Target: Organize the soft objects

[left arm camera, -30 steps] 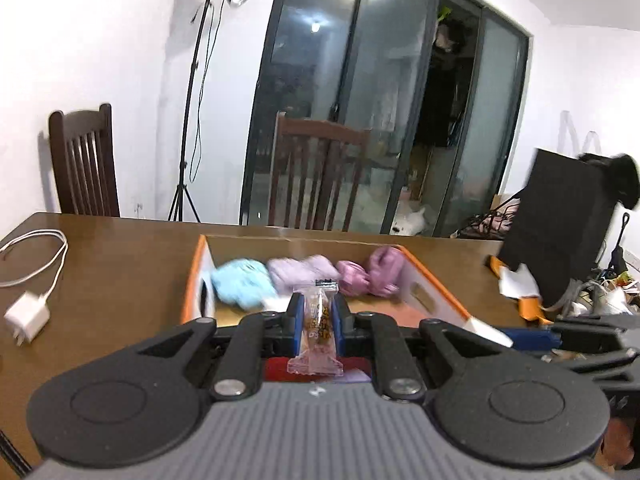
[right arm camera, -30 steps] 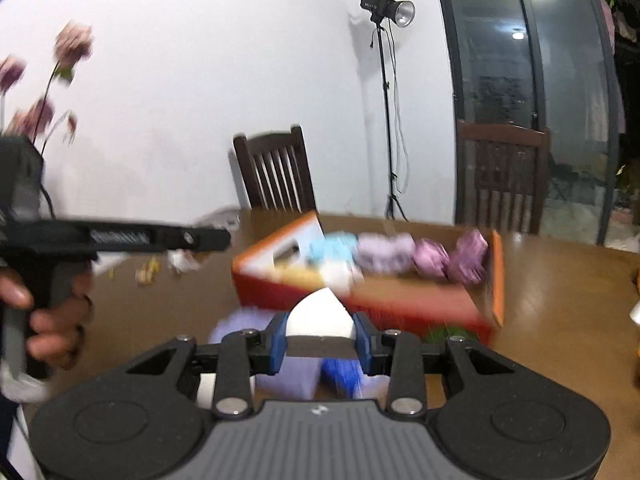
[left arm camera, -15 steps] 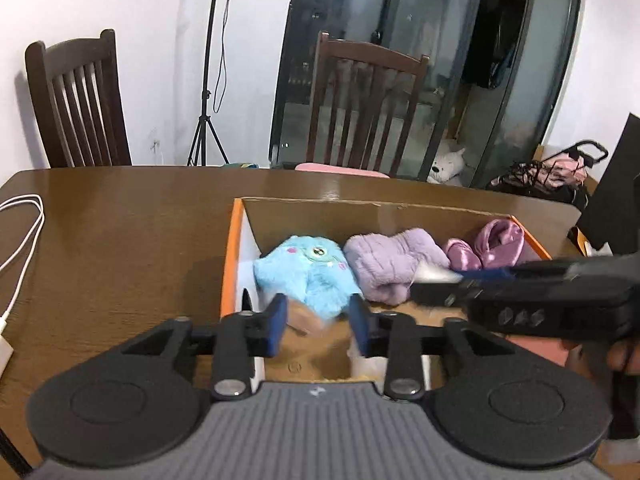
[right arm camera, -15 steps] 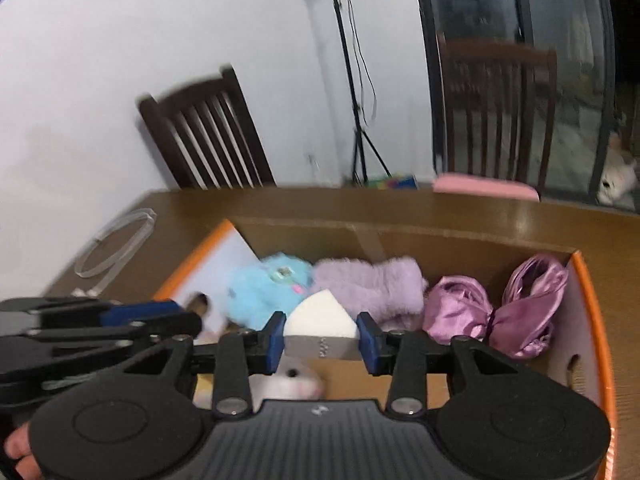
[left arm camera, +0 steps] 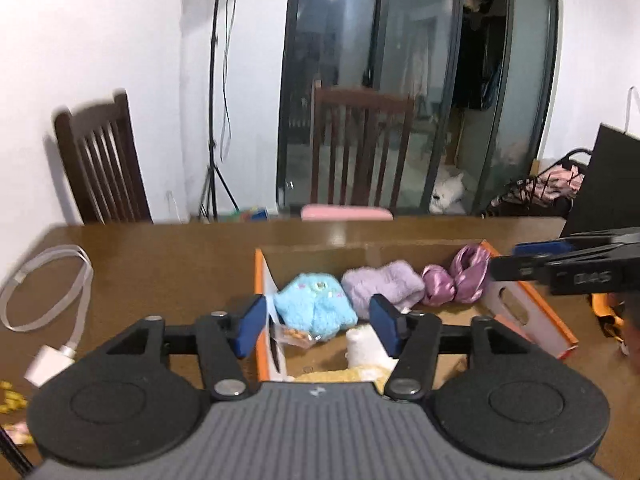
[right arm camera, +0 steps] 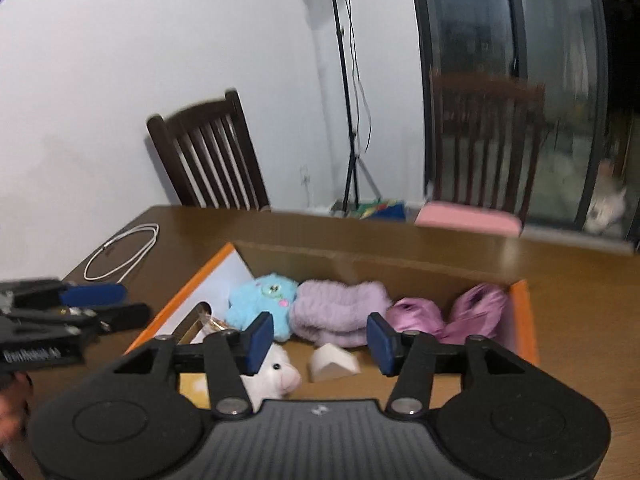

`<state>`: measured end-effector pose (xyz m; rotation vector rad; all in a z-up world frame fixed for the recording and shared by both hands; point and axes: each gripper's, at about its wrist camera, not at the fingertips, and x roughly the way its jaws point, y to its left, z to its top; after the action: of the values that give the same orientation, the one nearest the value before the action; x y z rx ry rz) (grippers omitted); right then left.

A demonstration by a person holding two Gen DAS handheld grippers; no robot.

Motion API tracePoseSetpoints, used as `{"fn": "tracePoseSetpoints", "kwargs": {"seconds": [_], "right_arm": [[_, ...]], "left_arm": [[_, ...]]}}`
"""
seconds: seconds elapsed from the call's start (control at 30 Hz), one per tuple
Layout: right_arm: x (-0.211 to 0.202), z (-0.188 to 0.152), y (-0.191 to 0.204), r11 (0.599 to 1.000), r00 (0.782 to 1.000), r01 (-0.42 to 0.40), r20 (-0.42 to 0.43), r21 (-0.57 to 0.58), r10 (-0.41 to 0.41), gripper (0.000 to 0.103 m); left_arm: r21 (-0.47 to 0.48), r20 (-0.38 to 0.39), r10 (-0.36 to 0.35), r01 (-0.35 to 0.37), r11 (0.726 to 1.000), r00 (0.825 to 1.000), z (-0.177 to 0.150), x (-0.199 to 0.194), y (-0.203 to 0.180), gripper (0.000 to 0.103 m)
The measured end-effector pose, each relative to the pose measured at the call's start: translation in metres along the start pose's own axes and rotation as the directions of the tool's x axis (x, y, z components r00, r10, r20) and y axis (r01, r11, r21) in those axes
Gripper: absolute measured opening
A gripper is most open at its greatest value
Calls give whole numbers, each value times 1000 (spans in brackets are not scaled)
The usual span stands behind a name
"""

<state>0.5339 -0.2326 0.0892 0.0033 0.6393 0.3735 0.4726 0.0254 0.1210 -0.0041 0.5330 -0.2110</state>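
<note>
- White sponge wedge (right arm camera: 334, 363): lies on the bare cardboard floor of the box (right arm camera: 518, 320), in front of the lilac fluffy roll (right arm camera: 340, 312) and apart from it.
- Right tool (right arm camera: 320, 338): fingers spread wide, gripping nothing; the wedge sits below and between them, touching neither pad.
- Snack packet (left arm camera: 294, 334): lies in the box at its left wall, against the blue plush (left arm camera: 314, 310).
- Left tool (left arm camera: 318, 326): fingers likewise wide apart and empty, straddling the left wall of the box; the packet lies just inside the left finger.
- Row along the far wall of the box, left to right: blue plush, lilac roll, two pink satin scrunchies (right arm camera: 416, 314), the last close to the right wall.
- Open room in the box: bare floor in front of the scrunchies and to the right of the wedge.
- White plush toy (right arm camera: 274, 376): at the near side of the box, left of the wedge; its face shows only in the right wrist view. The left wrist view shows it partly, with a yellow soft item (left arm camera: 340, 375) in front of it.
- Outside the box, on the tabletop (left arm camera: 168, 264): a white charger and cable (left arm camera: 52, 320) well to the left.
- Each view catches the other tool at its edge, level with the box rim.
</note>
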Motion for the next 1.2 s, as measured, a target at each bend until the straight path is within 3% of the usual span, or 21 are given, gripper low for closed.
{"fn": "tracePoseSetpoints", "kwargs": {"seconds": [0.07, 0.13, 0.2, 0.37, 0.63, 0.77, 0.9, 1.07, 1.2], "right_arm": [[-36, 0, -9, 1000, 999, 28, 37, -12, -28, 59], [-70, -7, -19, 999, 996, 52, 73, -6, -51, 66], [-99, -20, -25, 997, 993, 73, 95, -6, -72, 66], [-159, -55, -30, 995, 985, 101, 136, 18, -102, 68], [-225, -125, 11, 997, 972, 73, 225, -30, -64, 78], [-244, -173, 34, 999, 972, 35, 232, -38, -25, 81], [-244, -222, 47, 1000, 983, 18, 182, -13, -15, 82], [-226, -255, 46, 999, 996, 15, 82, 40, -19, 82], [-218, -255, 40, 997, 996, 28, 84, 73, -34, 82]], "left_arm": [[19, 42, 3, -4, 1000, 999, 3, -28, -3, 79], [51, 93, 35, -40, 998, 995, 0, -57, -10, 83], [80, 112, 56, -65, 995, 992, -5, -77, -17, 83], [89, 140, 36, -48, 995, 990, -23, -124, -35, 86], [85, 201, 12, -29, 996, 979, -88, -183, -66, 95], [59, 203, 0, -13, 998, 979, -137, -204, -78, 97], [14, 161, -18, 15, 1000, 987, -173, -212, -82, 98], [26, 105, 19, -22, 999, 994, -186, -201, -81, 98], [-27, 62, 18, -16, 1000, 998, -185, -183, -73, 98]]}}
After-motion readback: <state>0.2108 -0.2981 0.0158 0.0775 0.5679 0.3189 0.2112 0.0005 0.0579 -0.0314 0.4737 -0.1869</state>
